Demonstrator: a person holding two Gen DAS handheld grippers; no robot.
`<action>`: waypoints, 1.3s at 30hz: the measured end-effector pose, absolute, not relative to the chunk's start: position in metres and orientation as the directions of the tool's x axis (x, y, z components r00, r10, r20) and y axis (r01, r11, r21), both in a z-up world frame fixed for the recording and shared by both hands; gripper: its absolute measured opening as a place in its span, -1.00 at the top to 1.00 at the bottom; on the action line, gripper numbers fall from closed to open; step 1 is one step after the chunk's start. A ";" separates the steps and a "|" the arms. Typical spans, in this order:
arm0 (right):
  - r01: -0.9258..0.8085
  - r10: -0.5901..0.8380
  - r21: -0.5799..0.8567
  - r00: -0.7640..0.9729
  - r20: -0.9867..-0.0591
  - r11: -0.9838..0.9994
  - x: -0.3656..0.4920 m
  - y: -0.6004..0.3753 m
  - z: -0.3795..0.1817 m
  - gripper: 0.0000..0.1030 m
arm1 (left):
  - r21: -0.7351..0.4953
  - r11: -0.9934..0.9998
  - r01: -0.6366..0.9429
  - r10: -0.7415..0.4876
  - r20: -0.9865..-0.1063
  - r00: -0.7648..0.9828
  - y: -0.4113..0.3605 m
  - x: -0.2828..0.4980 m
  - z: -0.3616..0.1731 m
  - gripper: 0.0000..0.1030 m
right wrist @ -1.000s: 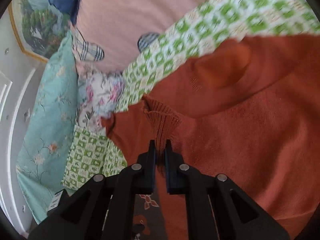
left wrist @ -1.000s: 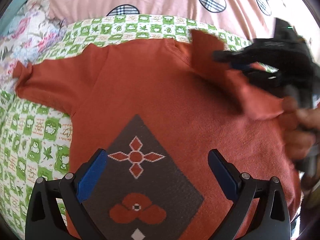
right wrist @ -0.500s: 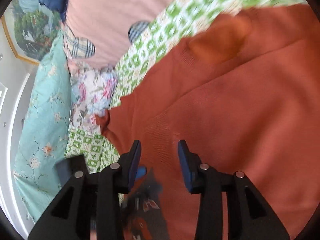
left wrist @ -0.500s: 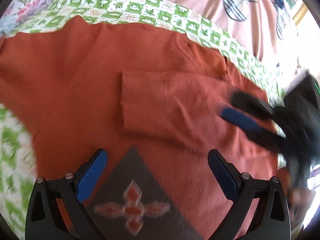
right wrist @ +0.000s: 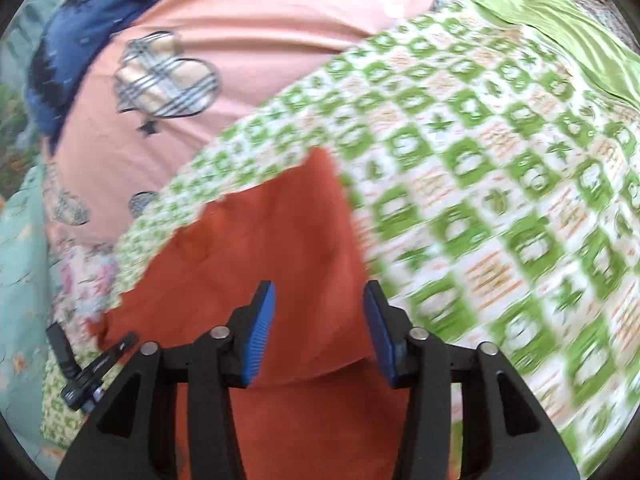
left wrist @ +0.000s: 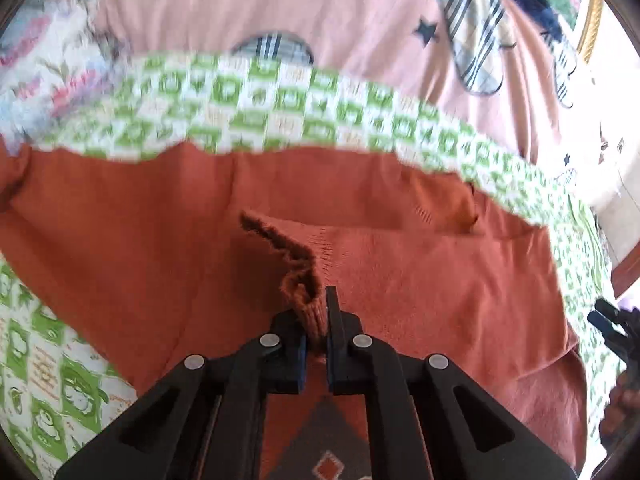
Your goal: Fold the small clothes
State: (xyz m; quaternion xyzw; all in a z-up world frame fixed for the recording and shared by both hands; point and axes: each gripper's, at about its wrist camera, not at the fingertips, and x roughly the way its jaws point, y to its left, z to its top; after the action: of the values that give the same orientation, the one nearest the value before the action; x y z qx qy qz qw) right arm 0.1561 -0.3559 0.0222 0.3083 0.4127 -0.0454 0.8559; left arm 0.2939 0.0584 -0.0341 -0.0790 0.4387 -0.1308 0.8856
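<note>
A small rust-orange sweater (left wrist: 420, 280) lies spread on a green-and-white checked cloth (left wrist: 280, 108); one sleeve is folded across its chest. My left gripper (left wrist: 316, 312) is shut on the ribbed cuff (left wrist: 304, 300) of that folded sleeve and lifts it slightly. In the right wrist view the sweater (right wrist: 260, 240) fills the lower middle. My right gripper (right wrist: 320, 320) is open and empty, hovering over the sweater's right edge. It also shows at the right edge of the left wrist view (left wrist: 616, 328).
A pink quilt (left wrist: 360, 20) with plaid patches lies beyond the checked cloth. A floral pillow (left wrist: 36, 52) sits at the far left. The checked cloth (right wrist: 500, 200) stretches to the right of the sweater. The left gripper shows at the lower left of the right wrist view (right wrist: 92, 368).
My left gripper has shut on the cuff of the folded sleeve. My right gripper has opened wider and moved away to the sweater's right edge.
</note>
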 end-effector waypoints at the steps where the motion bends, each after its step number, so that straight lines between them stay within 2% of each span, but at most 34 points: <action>1: 0.335 0.182 0.486 0.641 -0.746 0.807 0.163 -0.360 0.017 0.01 | -0.253 0.954 0.158 -0.297 -0.762 0.575 0.059 0.294 -0.037 0.89; 4: 0.336 0.169 0.428 0.586 -0.792 0.839 0.189 -0.360 0.003 -0.05 | -0.260 0.955 0.145 -0.295 -0.761 0.578 0.062 0.291 -0.040 0.89; 9: 0.289 0.187 0.359 0.487 -0.853 0.887 0.226 -0.352 -0.026 -0.04 | -0.230 0.962 0.150 -0.274 -0.785 0.555 0.058 0.286 -0.050 0.89; 10: 0.271 0.171 0.334 0.486 -0.857 0.903 0.230 -0.350 -0.026 0.65 | -0.226 0.962 0.154 -0.273 -0.787 0.553 0.055 0.285 -0.051 0.89; 11: 0.261 0.170 0.327 0.484 -0.858 0.908 0.230 -0.351 -0.024 0.76 | -0.223 0.962 0.160 -0.275 -0.787 0.553 0.053 0.283 -0.049 0.89; 13: 0.268 0.203 0.379 0.512 -0.835 0.886 0.227 -0.366 -0.014 0.78 | -0.223 0.959 0.175 -0.283 -0.782 0.555 0.045 0.283 -0.047 0.89; 17: 0.271 0.198 0.368 0.496 -0.845 0.889 0.228 -0.376 -0.020 0.77 | -0.213 0.957 0.199 -0.289 -0.780 0.554 0.032 0.285 -0.045 0.89; 19: 0.284 0.172 0.338 0.479 -0.861 0.897 0.227 -0.375 -0.023 0.68 | -0.192 0.962 0.193 -0.268 -0.795 0.544 0.030 0.287 -0.051 0.88; 22: 0.331 0.014 0.237 0.555 -0.832 0.914 0.209 -0.364 0.009 0.59 | -0.208 0.960 0.189 -0.278 -0.798 0.535 0.038 0.286 -0.053 0.86; 24: 0.247 0.086 0.289 0.604 -0.792 0.925 0.204 -0.342 0.019 0.56 | -0.210 0.959 0.189 -0.280 -0.798 0.534 0.040 0.285 -0.054 0.83; 26: 0.163 0.178 0.318 0.559 -0.810 0.934 0.209 -0.320 0.008 0.42 | -0.207 0.961 0.184 -0.274 -0.802 0.531 0.040 0.286 -0.055 0.81; 29: 0.241 0.098 0.240 0.483 -0.870 0.940 0.210 -0.327 -0.020 0.45 | -0.199 0.964 0.176 -0.264 -0.803 0.535 0.046 0.283 -0.052 0.73; 32: 0.310 0.150 0.354 0.528 -0.836 0.883 0.194 -0.349 -0.014 0.41 | -0.169 0.976 0.140 -0.219 -0.796 0.564 0.070 0.274 -0.043 0.66; 33: 0.310 0.147 0.356 0.537 -0.831 0.882 0.190 -0.348 -0.009 0.40 | -0.156 0.981 0.117 -0.195 -0.794 0.576 0.085 0.270 -0.039 0.66; 36: 0.242 0.192 0.392 0.578 -0.793 0.888 0.174 -0.331 0.009 0.19 | -0.144 0.988 0.051 -0.145 -0.780 0.608 0.124 0.262 -0.029 0.66; 38: 0.190 0.246 0.426 0.586 -0.772 0.885 0.163 -0.314 0.013 0.14 | -0.137 0.991 -0.004 -0.104 -0.773 0.626 0.150 0.259 -0.024 0.61; 39: 0.172 0.263 0.434 0.585 -0.767 0.884 0.159 -0.307 0.014 0.13 | -0.128 0.991 -0.045 -0.071 -0.770 0.634 0.168 0.259 -0.022 0.50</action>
State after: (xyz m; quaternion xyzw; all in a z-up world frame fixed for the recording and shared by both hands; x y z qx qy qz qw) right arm 0.1595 -0.3070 0.0139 0.2390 0.4550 0.0267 0.8574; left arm 0.2593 0.1681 -0.0220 -0.0678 0.4276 -0.0073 0.9014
